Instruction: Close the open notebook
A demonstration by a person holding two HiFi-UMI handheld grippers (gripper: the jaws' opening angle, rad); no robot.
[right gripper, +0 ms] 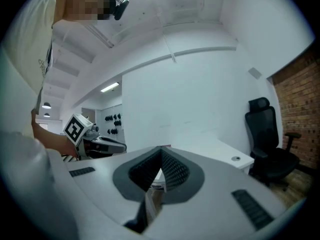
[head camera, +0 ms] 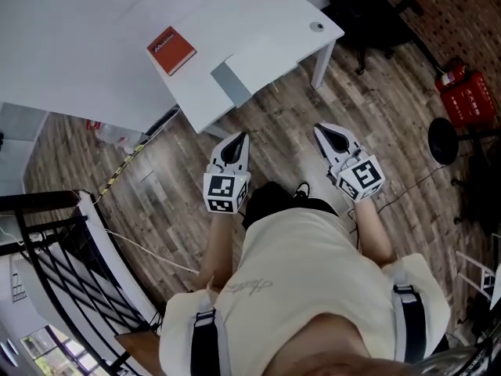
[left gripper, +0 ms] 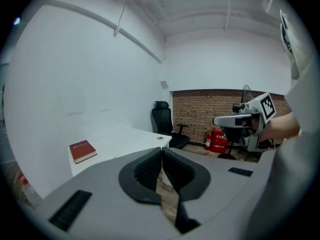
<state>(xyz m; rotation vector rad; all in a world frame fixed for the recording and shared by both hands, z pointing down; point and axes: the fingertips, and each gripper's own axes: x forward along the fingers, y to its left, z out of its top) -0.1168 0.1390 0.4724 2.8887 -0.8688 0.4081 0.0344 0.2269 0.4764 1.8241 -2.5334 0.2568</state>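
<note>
1. The red notebook [head camera: 171, 50] lies flat on the white surface [head camera: 78, 22], cover up; I judge it already closed.
2. My left gripper [head camera: 239, 141] and right gripper [head camera: 327, 137] hang well short of the notebook, over the floor, so nothing touches it.
3. Both pairs of fingers [left gripper: 147, 169] are pressed together, holding nothing.
4. The notebook's page edges are too small to read, and the right gripper view does not show it.

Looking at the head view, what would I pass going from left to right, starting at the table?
red notebook → left gripper → right gripper → red fire extinguisher
</note>
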